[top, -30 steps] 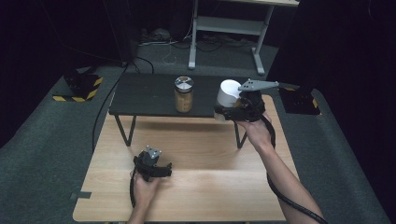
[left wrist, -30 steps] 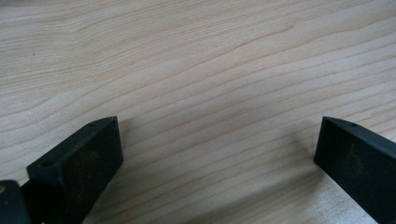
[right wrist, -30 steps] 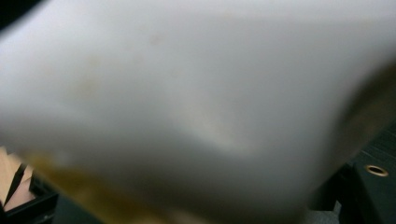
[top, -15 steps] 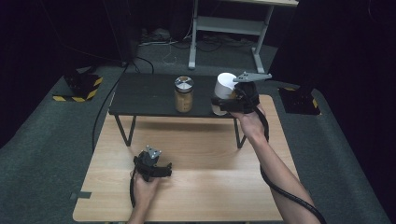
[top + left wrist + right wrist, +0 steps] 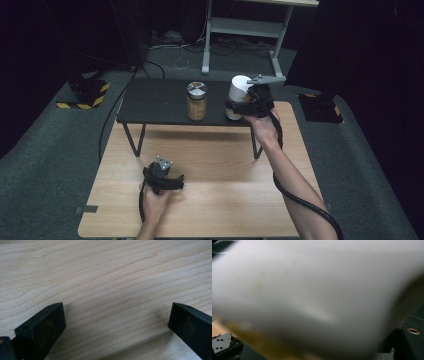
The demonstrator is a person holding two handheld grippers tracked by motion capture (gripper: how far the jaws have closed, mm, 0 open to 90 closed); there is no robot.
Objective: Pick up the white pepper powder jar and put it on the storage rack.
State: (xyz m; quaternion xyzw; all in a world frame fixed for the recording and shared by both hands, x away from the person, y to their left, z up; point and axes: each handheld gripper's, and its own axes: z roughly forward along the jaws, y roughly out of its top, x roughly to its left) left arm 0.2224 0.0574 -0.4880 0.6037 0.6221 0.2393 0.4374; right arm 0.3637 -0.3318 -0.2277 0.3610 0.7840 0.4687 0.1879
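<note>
right gripper (image 5: 235,107) clamping white-lidded jar (image 5: 239,90), left gripper (image 5: 162,176) gaping on table (image 5: 225,170)

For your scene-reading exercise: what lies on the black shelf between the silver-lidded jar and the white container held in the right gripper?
Nothing: in the high view, bare black shelf separates the jar from the white container held by the right gripper.

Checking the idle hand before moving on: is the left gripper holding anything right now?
No, the left gripper has its jaws wide apart over the bare wooden table, nothing between them.
</note>
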